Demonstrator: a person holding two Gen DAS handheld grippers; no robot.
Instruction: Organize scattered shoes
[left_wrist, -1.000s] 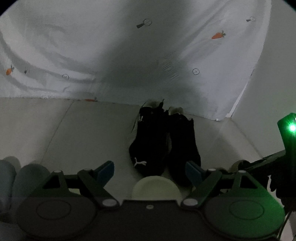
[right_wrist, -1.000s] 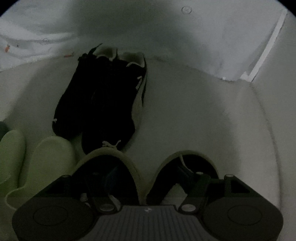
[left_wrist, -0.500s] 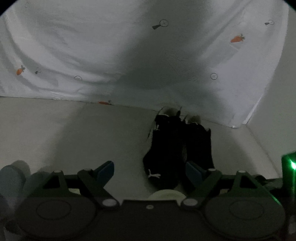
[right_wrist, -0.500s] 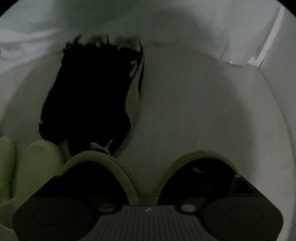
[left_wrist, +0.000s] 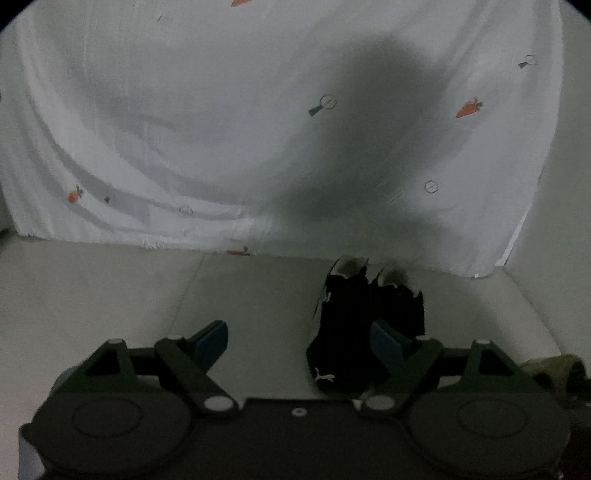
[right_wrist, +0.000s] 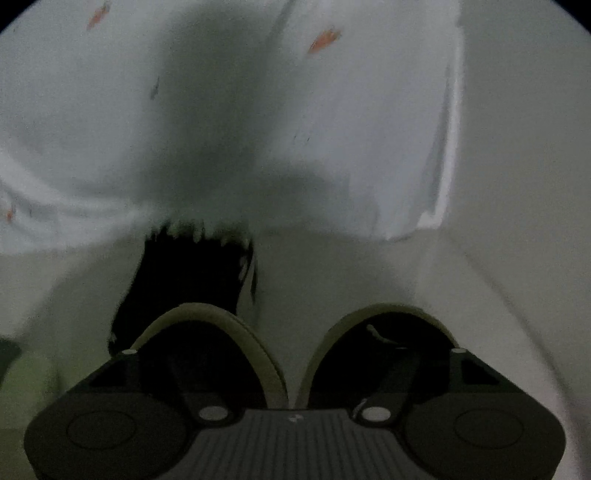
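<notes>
Two olive slippers (right_wrist: 258, 354) apparently sleeving closing right tool (right_wrist: 291, 369) (dim).

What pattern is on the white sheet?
Small orange carrots and grey round marks on the sheet; left wrist view.

Two black sneakers (left_wrist: 351, 332), two olive slippers (right_wrist: 288, 354), one carrot-print white sheet (left_wrist: 221, 129)

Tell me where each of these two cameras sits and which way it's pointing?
Left wrist view: sits on the left gripper, looking forward and downward over its two open fingers at the black sneakers and carrot-print sheet.
Right wrist view: sits on the right gripper, whose closing fingers reach inside the olive slippers; sneakers beyond.
Shared: the black sneakers, sheet, pale floor. Neither shows a hand or sleeve.
</notes>
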